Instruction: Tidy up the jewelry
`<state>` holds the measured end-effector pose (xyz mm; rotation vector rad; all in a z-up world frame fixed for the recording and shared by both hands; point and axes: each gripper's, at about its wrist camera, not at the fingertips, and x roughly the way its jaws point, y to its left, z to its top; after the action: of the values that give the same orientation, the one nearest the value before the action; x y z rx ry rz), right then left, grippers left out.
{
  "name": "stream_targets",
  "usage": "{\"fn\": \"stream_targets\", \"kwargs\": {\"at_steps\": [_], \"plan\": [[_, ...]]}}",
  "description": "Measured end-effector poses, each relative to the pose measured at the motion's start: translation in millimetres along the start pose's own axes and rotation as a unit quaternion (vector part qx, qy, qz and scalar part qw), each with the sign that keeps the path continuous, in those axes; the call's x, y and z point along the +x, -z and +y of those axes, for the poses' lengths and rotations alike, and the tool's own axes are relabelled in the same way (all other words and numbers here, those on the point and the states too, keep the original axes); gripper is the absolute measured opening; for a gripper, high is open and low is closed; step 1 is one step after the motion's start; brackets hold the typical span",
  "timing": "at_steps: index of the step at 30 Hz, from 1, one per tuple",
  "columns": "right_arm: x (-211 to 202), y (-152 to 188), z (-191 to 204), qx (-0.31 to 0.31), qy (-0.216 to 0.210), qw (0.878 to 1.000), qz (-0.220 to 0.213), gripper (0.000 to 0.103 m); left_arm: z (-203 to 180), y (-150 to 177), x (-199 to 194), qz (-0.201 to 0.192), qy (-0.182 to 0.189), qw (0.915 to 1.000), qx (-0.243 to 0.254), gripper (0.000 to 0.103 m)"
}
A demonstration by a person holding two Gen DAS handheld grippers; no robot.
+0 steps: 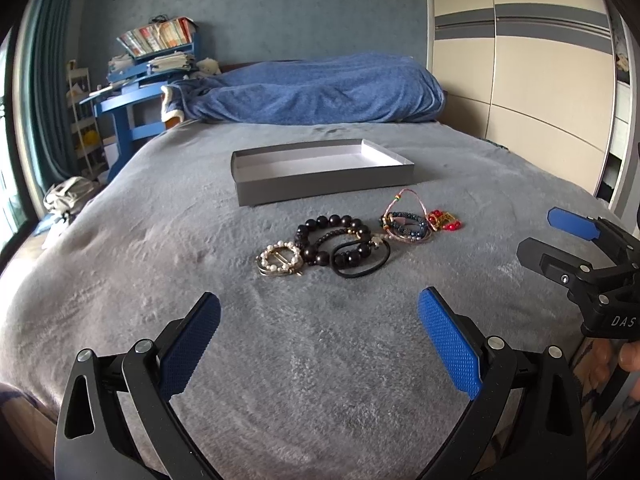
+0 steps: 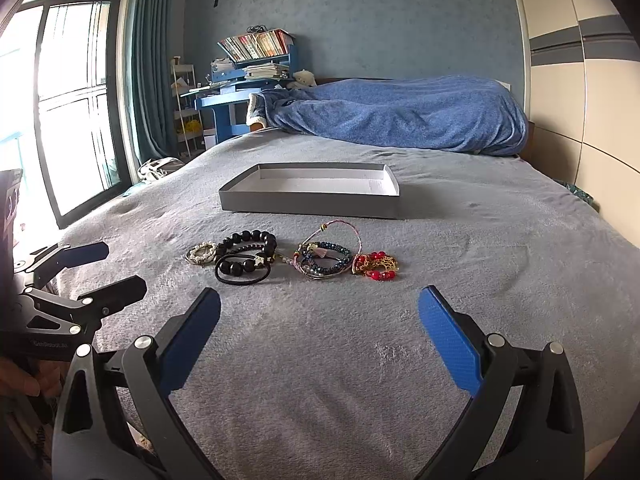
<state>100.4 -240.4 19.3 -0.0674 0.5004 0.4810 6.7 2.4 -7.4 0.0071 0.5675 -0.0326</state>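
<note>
- Well, leftmost I saw the window [image 2: 76,100], a curtain [image 2: 148,64], and a cluttered blue desk [image 2: 240,96] beyond the bed.
- My left gripper [image 1: 319,320] hovered low over the grey blanket [image 1: 320,380], fingers spread wide, holding nothing.
- The jewelry lay in a row: pearl bracelet [image 1: 279,260], black bead bracelet [image 1: 334,240] tangled with a hair tie [image 1: 362,262], braided bracelets [image 1: 404,224], red bead piece [image 1: 444,220].
- Just behind them sat the open grey box [image 1: 320,186].
- My right gripper [image 2: 319,320] was likewise spread and holding nothing.
- How the overlapping strands were knotted I could not tell.

Two low, side-by-side views up bed [image 1: 320,360]
</note>
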Motion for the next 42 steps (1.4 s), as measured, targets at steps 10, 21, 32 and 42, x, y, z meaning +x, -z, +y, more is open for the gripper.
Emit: {"fn": "stream_targets", "kwargs": {"at_steps": [10,21,32,42], "plan": [[1.4,0.7,0.6,0.001,-0.003,1.0,0.001,0.098,-0.5,1.3,1.8,0.003,0.0,1.0,0.0,0.098],[2.5,2.1,3.8,0.001,-0.006,1.0,0.002,0.098,-1.4,2.2,3.0,0.005,0.001,1.0,0.001,0.098],[3.6,1.2,2.7,0.001,-0.006,1.0,0.003,0.098,-3.6,2.6,4.9,0.009,0.004,0.9999,0.005,0.098],[3.4,1.5,2.9,0.002,-0.007,1.0,0.004,0.098,-3.8,2.2,5.0,0.009,0.003,0.9999,0.004,0.098]]}}
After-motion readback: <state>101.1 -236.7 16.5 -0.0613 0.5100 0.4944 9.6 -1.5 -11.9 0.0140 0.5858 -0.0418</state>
